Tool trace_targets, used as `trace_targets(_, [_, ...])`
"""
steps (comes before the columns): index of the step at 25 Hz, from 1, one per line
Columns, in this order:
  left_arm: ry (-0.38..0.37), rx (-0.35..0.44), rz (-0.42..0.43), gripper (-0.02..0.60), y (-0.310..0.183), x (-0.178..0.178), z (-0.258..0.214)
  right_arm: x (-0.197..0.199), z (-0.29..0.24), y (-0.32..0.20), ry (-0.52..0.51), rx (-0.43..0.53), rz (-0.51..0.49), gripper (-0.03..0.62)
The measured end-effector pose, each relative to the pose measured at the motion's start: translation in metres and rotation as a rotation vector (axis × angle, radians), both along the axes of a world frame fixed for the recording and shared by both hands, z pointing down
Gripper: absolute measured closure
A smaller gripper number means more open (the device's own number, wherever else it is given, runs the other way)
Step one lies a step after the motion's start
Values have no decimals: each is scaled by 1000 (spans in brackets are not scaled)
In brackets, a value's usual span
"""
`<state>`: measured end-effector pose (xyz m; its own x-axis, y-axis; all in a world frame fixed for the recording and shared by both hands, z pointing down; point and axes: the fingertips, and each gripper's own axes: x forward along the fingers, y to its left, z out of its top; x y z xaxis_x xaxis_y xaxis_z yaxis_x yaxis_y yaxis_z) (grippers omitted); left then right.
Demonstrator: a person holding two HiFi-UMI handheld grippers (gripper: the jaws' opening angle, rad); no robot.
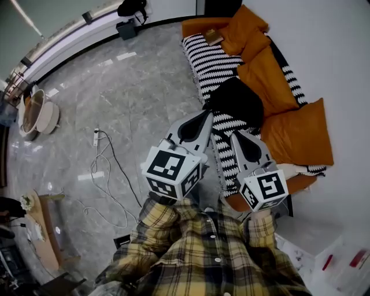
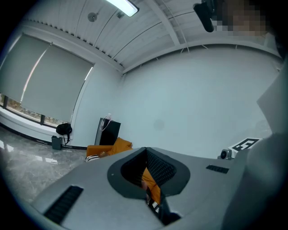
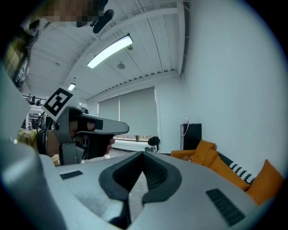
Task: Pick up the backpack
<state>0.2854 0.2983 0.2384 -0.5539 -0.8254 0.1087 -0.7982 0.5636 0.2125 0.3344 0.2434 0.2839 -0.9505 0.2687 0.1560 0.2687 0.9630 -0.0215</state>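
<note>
Room: grey marble floor [image 1: 139, 87], long window ledge [image 1: 63, 34] along the upper left, white walls.
Floor, left: white cable [image 1: 104, 173] trails in loose loops from a power strip, well clear of the sofa.
Left gripper [image 1: 203, 118]: jaws pressed together, nothing between them. Held nearly level with its tip toward the sofa edge, probably because the approach comes first and the grab later.
Backpack [image 1: 234, 101]: black and slumped, lying on the striped blanket [image 1: 217, 63] about midway along the seat. It sits just beyond both gripper tips and neither touches it. I take it for the task's bag. A second dark bag [image 1: 132, 7] sits far off on the ledge.
Right gripper [image 1: 238, 137]: jaws likewise closed and empty, alongside the left one and aimed the same way, which suggests a two-handed lift.
Sofa [image 1: 300, 185]: orange, set against the right wall, with loose orange cushions [image 1: 298, 136] behind and beside the backpack.
Step, as judged: reaching in, with pickup not yet begun. Both pairs of jaws must part before either can take a strap or the fabric.
</note>
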Motion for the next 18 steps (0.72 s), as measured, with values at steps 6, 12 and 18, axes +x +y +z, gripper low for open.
trace_targets(6, [-13,-24,22,563,4,-83,-5,-81,-5,4,-4,-8,28,579])
trace_targets(12, [-17,-29,33,563,13,-138,-3,-131,-1,3,-1,-18,64,579])
trace_targets(18, [-8,-31,30,563,30,-168,5,-162,3,12,8,-20,79,579])
